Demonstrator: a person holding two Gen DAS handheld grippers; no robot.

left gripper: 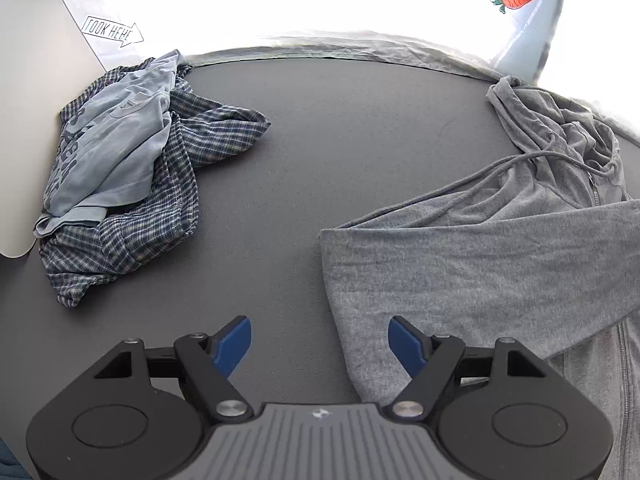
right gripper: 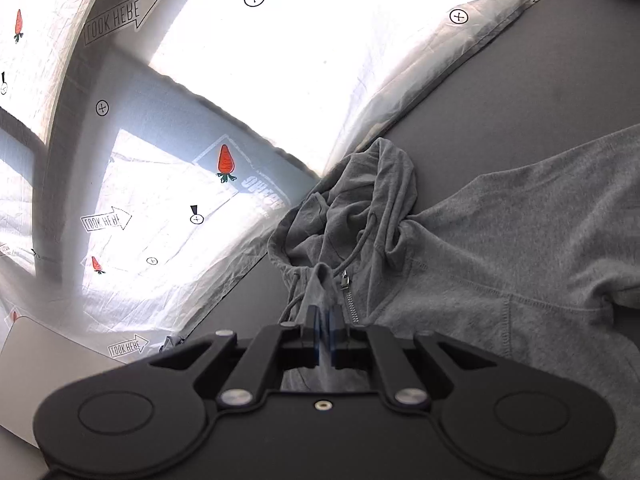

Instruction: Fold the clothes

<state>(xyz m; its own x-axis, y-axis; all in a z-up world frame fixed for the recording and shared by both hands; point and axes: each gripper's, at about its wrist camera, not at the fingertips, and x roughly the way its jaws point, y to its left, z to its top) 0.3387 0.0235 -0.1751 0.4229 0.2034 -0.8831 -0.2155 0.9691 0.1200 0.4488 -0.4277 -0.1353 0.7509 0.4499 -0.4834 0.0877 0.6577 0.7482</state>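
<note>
- At the far left of the left wrist view, a pale board [left gripper: 24, 120] stands against the grey table surface [left gripper: 320, 160], its rounded lower corner touching the table.
- Just beside the board lies a crumpled pile: a light blue T-shirt [left gripper: 116, 152] with dark lettering on top of a blue-and-white plaid shirt [left gripper: 160, 216], which spreads out beneath it toward the table's middle.
- Behind the table hangs a bright white sheet [left gripper: 280, 0], printed with a "LOOK HERE" arrow and an orange carrot.
- The left gripper [left gripper: 320, 344] hovers low in the middle with its blue pads [left gripper: 234, 346] spread wide and nothing between them; the right-hand pad sits over the edge of the grey cloth, the left-hand one over bare table.
- To the right, the grey hoodie [left gripper: 460, 272] lies on the table, well apart from the pile, with one sleeve folded across its body, the hood bunched at the far edge and a drawstring [left gripper: 480, 176] trailing over the sleeve.
- In the right wrist view the same sheet fills the left side.
- The right gripper [right gripper: 325, 326] is clenched on a fold of the hoodie [right gripper: 520, 260] at the collar, just left of the metal zipper [right gripper: 347, 292], with cloth pulled up between the closed pads.
- The hood [right gripper: 360, 200] lies crumpled just beyond the fingertips; the hoodie's body spreads rightward over the table.
</note>
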